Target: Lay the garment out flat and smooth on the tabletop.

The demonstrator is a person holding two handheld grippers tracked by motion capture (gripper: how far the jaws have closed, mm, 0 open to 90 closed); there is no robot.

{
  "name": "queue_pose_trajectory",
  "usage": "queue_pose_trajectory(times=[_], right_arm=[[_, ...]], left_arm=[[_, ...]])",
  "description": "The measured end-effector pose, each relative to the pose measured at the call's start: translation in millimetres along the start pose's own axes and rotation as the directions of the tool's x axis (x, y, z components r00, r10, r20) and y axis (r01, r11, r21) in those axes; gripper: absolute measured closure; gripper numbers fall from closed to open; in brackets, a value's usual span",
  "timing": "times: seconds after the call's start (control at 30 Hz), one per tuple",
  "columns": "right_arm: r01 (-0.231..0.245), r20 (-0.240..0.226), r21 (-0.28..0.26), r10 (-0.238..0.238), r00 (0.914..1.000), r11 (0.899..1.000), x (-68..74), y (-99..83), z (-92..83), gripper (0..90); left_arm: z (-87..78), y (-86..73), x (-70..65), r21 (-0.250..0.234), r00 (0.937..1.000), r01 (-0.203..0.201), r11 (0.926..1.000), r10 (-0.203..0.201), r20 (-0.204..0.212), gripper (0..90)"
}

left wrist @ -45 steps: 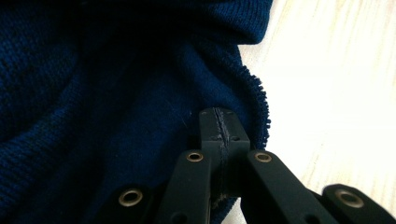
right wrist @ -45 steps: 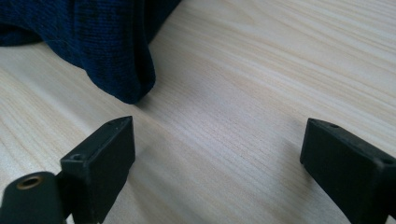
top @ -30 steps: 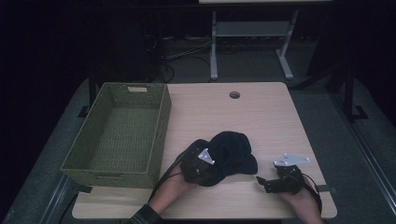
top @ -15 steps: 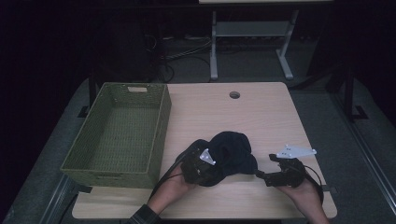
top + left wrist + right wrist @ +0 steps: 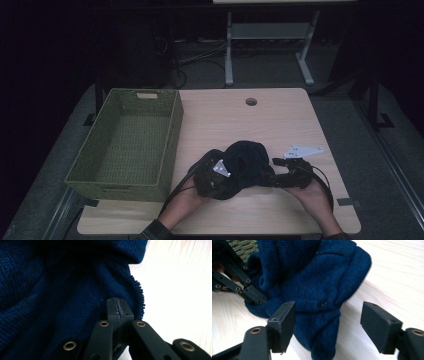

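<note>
A dark blue knitted cloth (image 5: 246, 159) lies bunched on the wooden table (image 5: 280, 115) near its front edge. My left gripper (image 5: 225, 180) reaches into its left side and is shut on a fold of the cloth (image 5: 50, 290); the left gripper view has the two jaws pressed together (image 5: 117, 312) over the knitted edge. My right gripper (image 5: 271, 175) comes in from the right. Its jaws have just been closing and stand apart (image 5: 330, 327) on either side of a hanging fold (image 5: 322, 322), with neither pad touching it. The left gripper (image 5: 244, 287) also appears at the left in the right gripper view.
A green woven basket (image 5: 125, 145) stands on the left part of the table, a short way from the cloth. A round cable hole (image 5: 251, 101) sits near the far edge. Bare wood lies behind and to the right of the cloth.
My right gripper has moved left and slightly up to the cloth's right side, and its jaws have narrowed. The left gripper and the cloth have stayed where they were.
</note>
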State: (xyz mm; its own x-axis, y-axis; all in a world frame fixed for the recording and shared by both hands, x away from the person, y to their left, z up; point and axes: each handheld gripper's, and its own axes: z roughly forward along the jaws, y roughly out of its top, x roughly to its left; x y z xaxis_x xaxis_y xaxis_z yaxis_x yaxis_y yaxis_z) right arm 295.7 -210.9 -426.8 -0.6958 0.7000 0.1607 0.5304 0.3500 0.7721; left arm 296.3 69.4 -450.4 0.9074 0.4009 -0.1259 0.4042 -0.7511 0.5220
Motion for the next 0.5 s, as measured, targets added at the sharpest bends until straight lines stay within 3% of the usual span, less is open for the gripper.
queue_pose_trajectory(times=[0.27, 0.4, 0.5], right_arm=[[-0.018, -0.042, 0.034, 0.020, 0.9989, 0.999, -0.3, 1.5, 13.7, 50.7], [-0.002, -0.043, 0.030, 0.003, 0.9991, 1.000, 0.5, 1.4, 13.1, 67.6], [0.020, -0.040, 0.027, -0.019, 0.9990, 0.999, 1.8, 2.2, 11.2, 74.1]], left_arm=[[0.1, -0.1, 0.1, -0.002, 1.0000, 0.001, 1.0000, -0.001, 0.001, 89.9], [0.0, -0.2, 0.6, -0.002, 1.0000, 0.004, 1.0000, -0.004, 0.006, 89.9], [0.1, -0.1, 0.5, -0.002, 1.0000, 0.004, 1.0000, -0.004, 0.005, 89.9]])
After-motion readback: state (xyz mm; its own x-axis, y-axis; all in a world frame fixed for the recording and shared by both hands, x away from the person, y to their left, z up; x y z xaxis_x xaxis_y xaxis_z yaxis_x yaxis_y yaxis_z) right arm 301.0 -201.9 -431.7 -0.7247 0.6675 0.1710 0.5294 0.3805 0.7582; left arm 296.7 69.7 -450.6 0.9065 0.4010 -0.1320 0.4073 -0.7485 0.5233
